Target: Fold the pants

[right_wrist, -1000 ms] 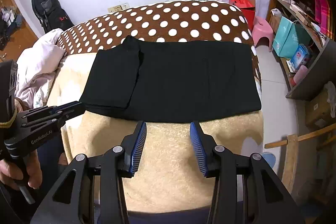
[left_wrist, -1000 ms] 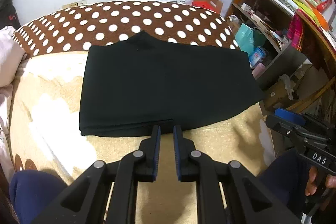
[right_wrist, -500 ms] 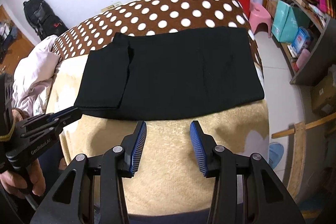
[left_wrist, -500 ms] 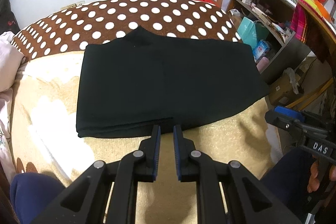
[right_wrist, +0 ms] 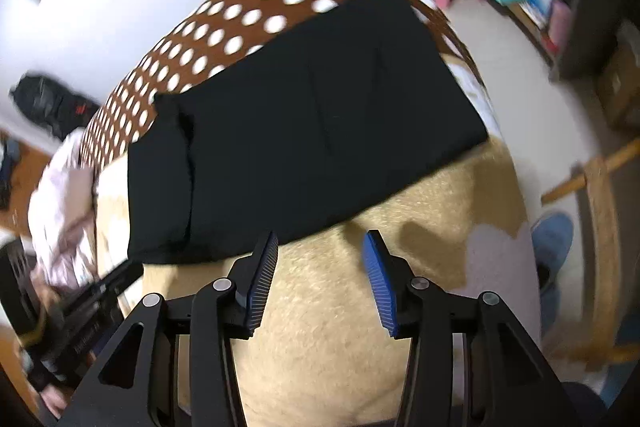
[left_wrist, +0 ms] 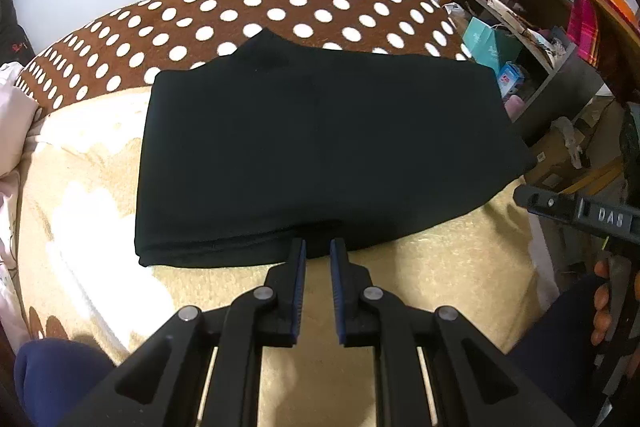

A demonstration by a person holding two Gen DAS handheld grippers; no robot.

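Across the bed (left_wrist: 400, 287), with its tan fleece blanket (right_wrist: 400, 227) near and a brown white-dotted blanket (left_wrist: 280, 11) beyond, lies the black pair of pants (left_wrist: 320, 147), already folded into a flat broad rectangle. Spread straddling the seam between the two blankets, long axis running side to side, parallel to the bed's near edge. Ahead of and slightly below both tools, near hem facing them.

Closer of the two: the left gripper (left_wrist: 318, 255), tips right at the near hem toward the middle of its length, possibly just touching the cloth (contact not clear). Narrow gap between the blue pads, nothing between them. Pitched steeply down at the fabric.

Farther back, over bare tan fleece short of the hem toward the pants' right end: the right gripper (right_wrist: 320, 247), about half spread and empty, tilted down, with the view rolled and blurred. Likely next need, as a judgement: both sets of pads onto the near hem for a fold away toward the dotted blanket.
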